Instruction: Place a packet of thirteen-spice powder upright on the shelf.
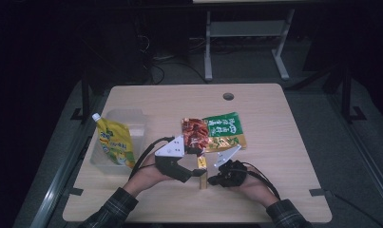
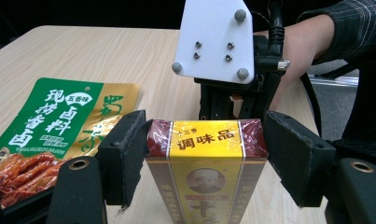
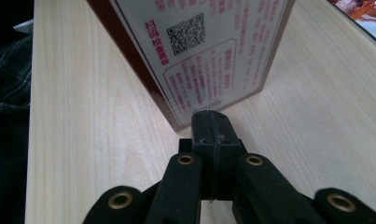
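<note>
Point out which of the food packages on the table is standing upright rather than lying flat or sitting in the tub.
The yellow and maroon seasoning box stands upright between the left gripper jaws. The green and red sausage pouch lies flat; the yellow spout pouch leans in the clear tub.

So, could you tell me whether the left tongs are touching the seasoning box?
Touching: in the left gripper view, the left tongs have both pads pressed against the sides of the upright seasoning box.
</note>
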`<state>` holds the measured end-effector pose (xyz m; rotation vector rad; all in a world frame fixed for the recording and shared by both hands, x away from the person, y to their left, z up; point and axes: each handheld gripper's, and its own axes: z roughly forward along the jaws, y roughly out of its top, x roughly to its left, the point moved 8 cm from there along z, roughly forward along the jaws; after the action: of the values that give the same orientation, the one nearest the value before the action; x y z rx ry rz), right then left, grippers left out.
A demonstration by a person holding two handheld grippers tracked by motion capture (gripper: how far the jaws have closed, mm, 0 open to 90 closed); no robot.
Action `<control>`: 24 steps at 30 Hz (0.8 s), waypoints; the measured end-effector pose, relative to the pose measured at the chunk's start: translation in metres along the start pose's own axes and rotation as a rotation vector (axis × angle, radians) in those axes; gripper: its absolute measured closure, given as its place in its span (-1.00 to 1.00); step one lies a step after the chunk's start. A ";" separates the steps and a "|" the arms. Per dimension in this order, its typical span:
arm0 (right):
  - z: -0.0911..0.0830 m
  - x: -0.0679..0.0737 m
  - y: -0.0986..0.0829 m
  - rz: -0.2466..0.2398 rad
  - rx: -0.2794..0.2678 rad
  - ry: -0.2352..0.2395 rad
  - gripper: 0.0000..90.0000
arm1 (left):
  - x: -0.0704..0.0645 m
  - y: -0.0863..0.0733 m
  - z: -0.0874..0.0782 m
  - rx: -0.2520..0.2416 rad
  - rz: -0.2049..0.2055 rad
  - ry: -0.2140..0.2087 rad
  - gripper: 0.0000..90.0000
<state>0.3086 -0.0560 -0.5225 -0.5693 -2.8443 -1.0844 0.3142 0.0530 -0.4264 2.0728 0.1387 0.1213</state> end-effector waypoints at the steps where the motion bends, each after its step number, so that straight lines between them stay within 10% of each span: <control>1: 0.000 0.000 0.000 0.000 0.000 0.000 1.00 | 0.000 0.000 0.000 0.000 0.000 0.000 -0.30; 19: 0.000 0.001 -0.001 0.032 -0.006 0.006 1.00 | 0.001 0.006 -0.023 -0.032 -0.031 0.044 -0.40; 24: -0.002 -0.001 -0.003 0.026 -0.004 0.004 1.00 | 0.003 -0.001 -0.038 -0.034 -0.063 0.095 -0.05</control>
<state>0.3085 -0.0597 -0.5228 -0.6014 -2.8237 -1.0867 0.3114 0.0864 -0.4092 2.0268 0.2583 0.1828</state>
